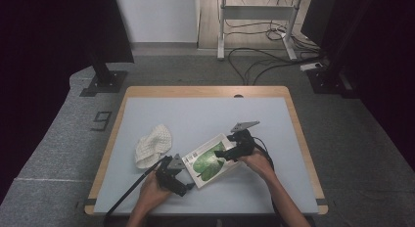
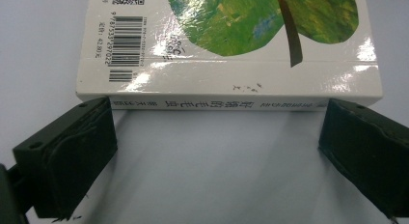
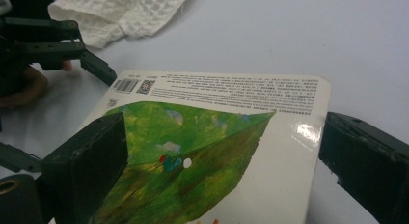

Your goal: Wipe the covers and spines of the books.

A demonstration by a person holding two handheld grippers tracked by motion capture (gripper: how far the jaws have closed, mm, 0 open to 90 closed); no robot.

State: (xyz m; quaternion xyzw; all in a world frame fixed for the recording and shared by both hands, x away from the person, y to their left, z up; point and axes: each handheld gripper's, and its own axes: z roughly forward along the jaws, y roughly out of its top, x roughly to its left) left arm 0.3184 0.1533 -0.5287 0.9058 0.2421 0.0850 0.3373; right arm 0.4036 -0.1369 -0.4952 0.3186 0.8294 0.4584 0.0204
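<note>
Pale blue-grey matting covers my table (image 1: 205, 114), bordered by a wooden rim, with dark floor and cables beyond the far edge. Starting at the left, the table is bare from the rim inward, so there is plenty of free room on that side and across the whole far half. Next comes a crumpled white waffle cloth (image 1: 153, 145), lying just left of my work and apart from the book. My left gripper (image 1: 177, 180) sits near the front edge, its jaws spread wide and holding nothing; in the left gripper view they straddle the spine edge of the book (image 2: 226, 45), the left jaw tip just under the corner by the barcode and the right jaw close below the other corner, though I cannot tell whether either one touches. That book lies flat at a slant in the middle front of the table, back cover up, green leaf showing. My right gripper (image 1: 229, 152) hovers over its right end, jaws also wide apart and gripping nothing; in the right gripper view the cover runs between them, the left jaw in front of the leaf, the right jaw beside the book's long edge. Right of that, the matting runs bare to the wooden rim.
</note>
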